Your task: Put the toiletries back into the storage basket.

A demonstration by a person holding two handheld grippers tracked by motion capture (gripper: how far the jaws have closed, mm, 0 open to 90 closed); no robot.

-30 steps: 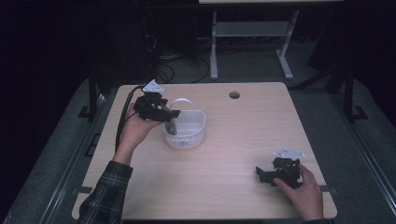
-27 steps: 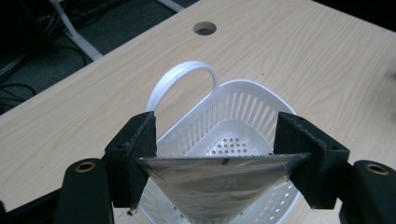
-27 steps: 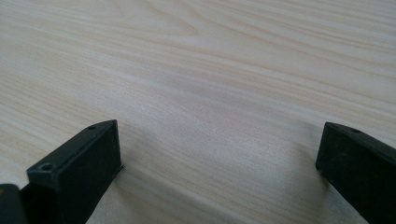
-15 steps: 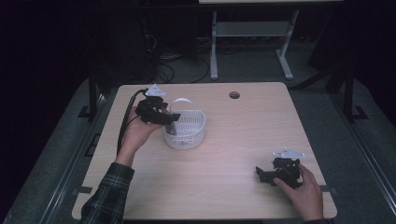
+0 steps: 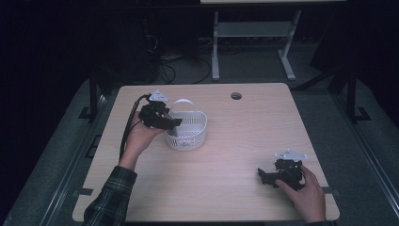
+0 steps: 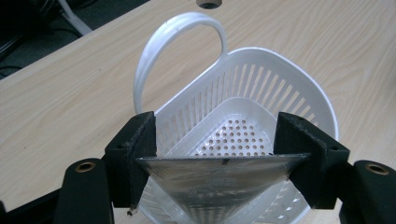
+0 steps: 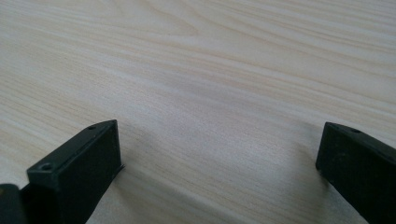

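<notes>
A flat silvery, triangle-shaped piece (image 6: 219, 179), thin and faintly printed, is sitting pinched between the two black jaws of the left gripper (image 6: 215, 156), its wide edge spanning from one pad to the other and its point dropping toward the bottom of the left gripper view. It is hanging right over the near rim of a white slotted plastic basket (image 6: 261, 93), so the piece is sitting above the basket's mouth rather than down inside it. The basket's perforated floor is showing just beyond the piece, and its looped white handle (image 6: 175, 37) is standing up at the far left side.

From the high view, the basket (image 5: 188, 134) is resting on the pale wooden table (image 5: 226, 188), toward the left half, and the left gripper (image 5: 162, 120) is reaching in at its left rim, with the person's left hand (image 5: 141, 139) wrapped around it and a plaid sleeve (image 5: 110, 200) trailing back toward the table's near edge. A black cable is looping away from that gripper.

Well apart, near the right front corner of the table, the right gripper (image 5: 268, 176) is lying low on the wood under the person's right hand (image 5: 306, 193). Its jaws are standing spread wide, with bare tabletop (image 7: 205, 93) between them.
</notes>
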